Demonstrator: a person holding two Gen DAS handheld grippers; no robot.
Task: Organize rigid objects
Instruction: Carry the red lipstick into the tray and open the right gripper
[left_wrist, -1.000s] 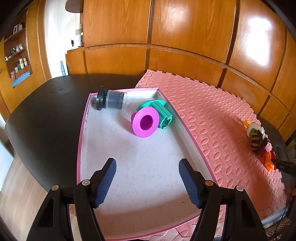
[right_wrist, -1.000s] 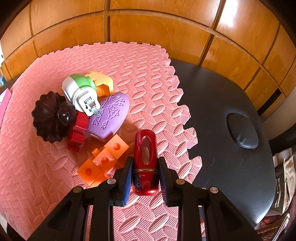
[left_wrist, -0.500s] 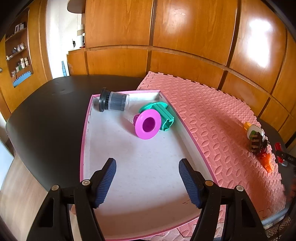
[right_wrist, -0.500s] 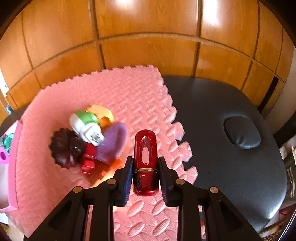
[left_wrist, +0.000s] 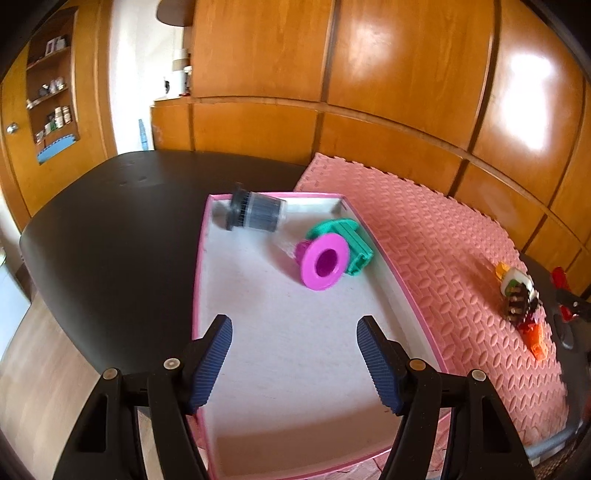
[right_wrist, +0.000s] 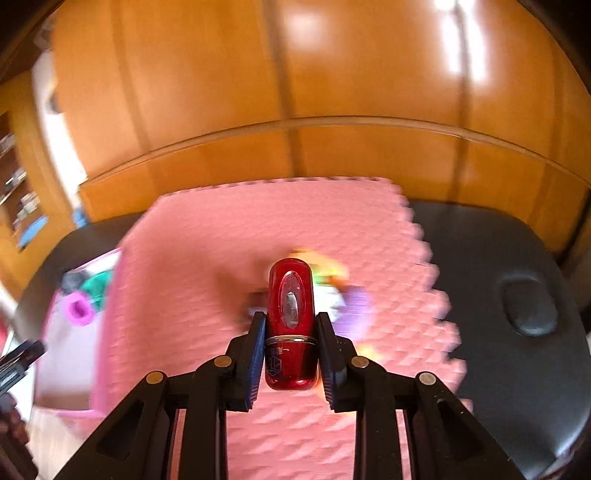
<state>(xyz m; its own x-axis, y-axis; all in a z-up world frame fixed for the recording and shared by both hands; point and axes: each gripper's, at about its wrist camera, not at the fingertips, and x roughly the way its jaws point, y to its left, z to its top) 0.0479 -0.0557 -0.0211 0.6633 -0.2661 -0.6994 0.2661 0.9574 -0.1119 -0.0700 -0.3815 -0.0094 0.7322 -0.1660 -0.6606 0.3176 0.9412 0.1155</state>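
My right gripper (right_wrist: 290, 354) is clamped on the red capsule-shaped case (right_wrist: 291, 325), which sits upright between the pads above the pink foam mat (right_wrist: 229, 236), the blurred pile of toys (right_wrist: 340, 295) just behind it at about one o'clock. My left gripper (left_wrist: 294, 358) hangs with its jaws wide and nothing between them over the near end of the pink-rimmed tray (left_wrist: 421, 317). Farther in toward twelve o'clock lie the magenta spool (left_wrist: 325, 263), the green piece (left_wrist: 351, 240) touching it, and the dark ribbed cylinder (left_wrist: 256, 211) at the tray's far edge.

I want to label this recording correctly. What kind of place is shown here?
Probably a room in a home: wooden wall panels, a shelf niche with small bottles, and a dark padded table bearing a pink foam mat.
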